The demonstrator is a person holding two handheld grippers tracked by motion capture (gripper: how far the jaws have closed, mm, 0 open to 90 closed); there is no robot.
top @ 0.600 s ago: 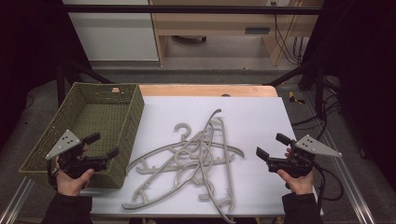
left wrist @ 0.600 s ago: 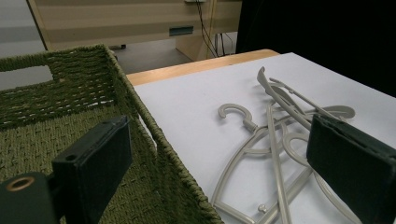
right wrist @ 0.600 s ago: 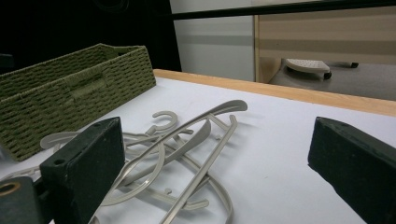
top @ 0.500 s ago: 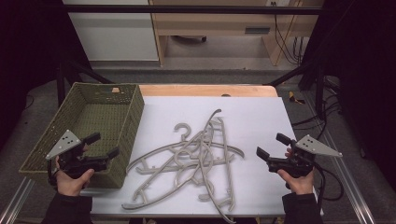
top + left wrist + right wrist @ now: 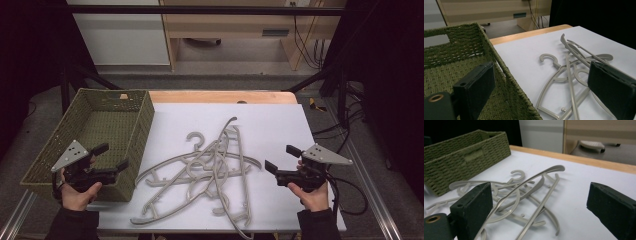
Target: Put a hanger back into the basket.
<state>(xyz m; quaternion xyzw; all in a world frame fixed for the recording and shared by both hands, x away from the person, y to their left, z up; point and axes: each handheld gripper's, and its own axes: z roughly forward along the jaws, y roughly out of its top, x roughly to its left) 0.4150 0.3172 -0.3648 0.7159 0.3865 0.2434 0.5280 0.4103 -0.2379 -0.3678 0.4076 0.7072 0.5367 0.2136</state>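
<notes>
Hangers (image 5: 210, 170) piled mid-tabletop, basket (image 5: 131, 144) at left edge. Left gripper (image 5: 111, 158) over basket's near corner, jaws apart; right gripper (image 5: 283, 159) near right edge, jaws apart, nothing held.

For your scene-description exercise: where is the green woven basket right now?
In the high view the green woven basket sits on the table's left side, just left of the tangled grey hangers, with the left gripper at its near corner.
</notes>
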